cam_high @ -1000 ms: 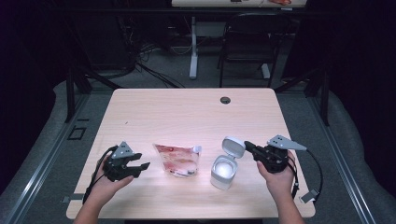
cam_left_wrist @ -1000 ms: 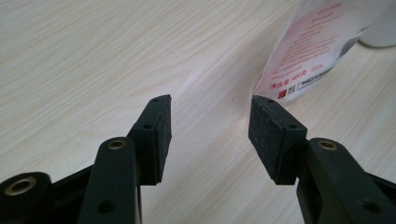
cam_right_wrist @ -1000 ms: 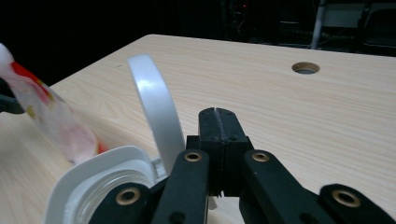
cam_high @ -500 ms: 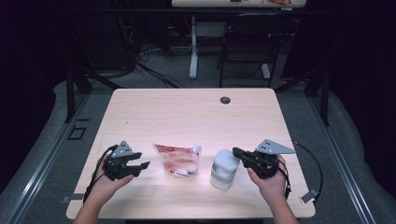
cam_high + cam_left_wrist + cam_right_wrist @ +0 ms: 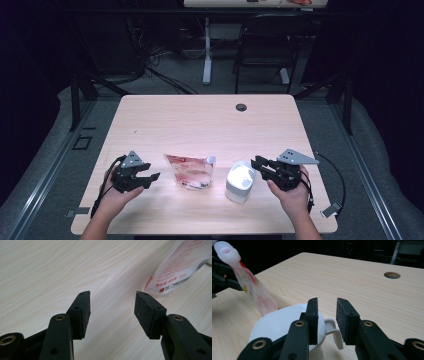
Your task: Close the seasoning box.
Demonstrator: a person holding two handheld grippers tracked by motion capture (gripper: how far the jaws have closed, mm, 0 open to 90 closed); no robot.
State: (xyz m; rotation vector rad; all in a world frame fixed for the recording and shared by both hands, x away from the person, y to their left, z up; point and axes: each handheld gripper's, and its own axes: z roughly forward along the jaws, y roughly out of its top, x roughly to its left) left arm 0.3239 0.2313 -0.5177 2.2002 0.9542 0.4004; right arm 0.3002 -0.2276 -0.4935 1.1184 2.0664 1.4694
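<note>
At the near edge of the table (image 5: 200, 120), the right gripper (image 5: 261, 165) is just letting its jaws spread off the lid of the white container (image 5: 240, 181); backing straight away would avoid nudging it. The left gripper (image 5: 146, 175) is waiting, jaws spread and empty, beside the spouted refill pouch (image 5: 191, 171), reddish inside.
</note>
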